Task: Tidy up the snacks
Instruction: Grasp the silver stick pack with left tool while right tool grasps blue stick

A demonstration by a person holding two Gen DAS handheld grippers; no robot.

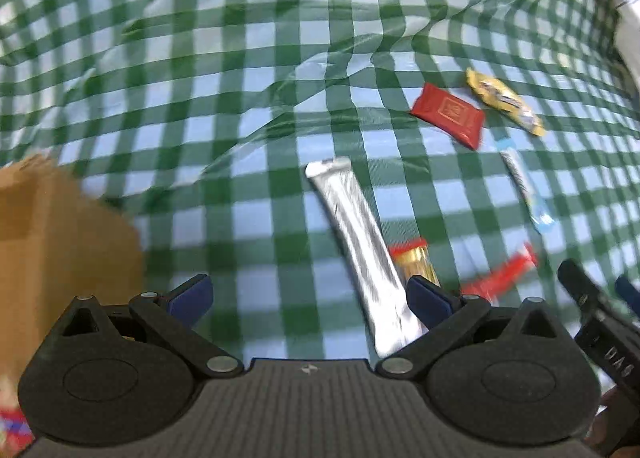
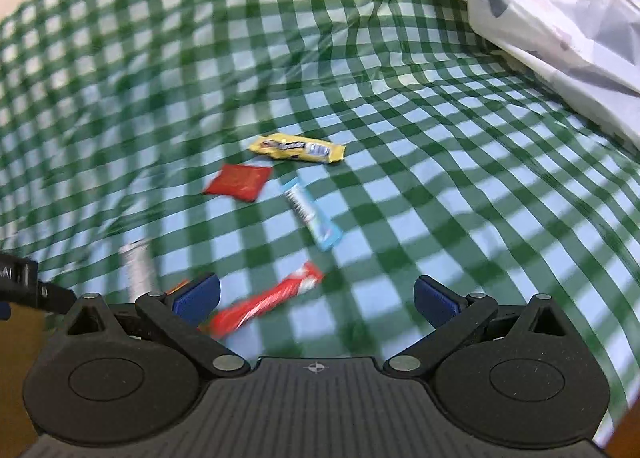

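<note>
Both tools are spread and hold nothing: the left tool (image 1: 308,300) over a silver stick pack (image 1: 356,250), the right tool (image 2: 318,298) over a long red wrapper (image 2: 268,302) (blurred). Farther out on the checked tabletop (image 2: 440,185) lie a blue stick (image 2: 312,213), a red sachet (image 2: 238,181) and a yellow bar (image 2: 298,148), beside one another. A cardboard box (image 1: 60,258) stands at the left.

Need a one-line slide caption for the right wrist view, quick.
Open right tool above a red stick snack, with blue, red and yellow packets beyond on the green checked cloth.
</note>
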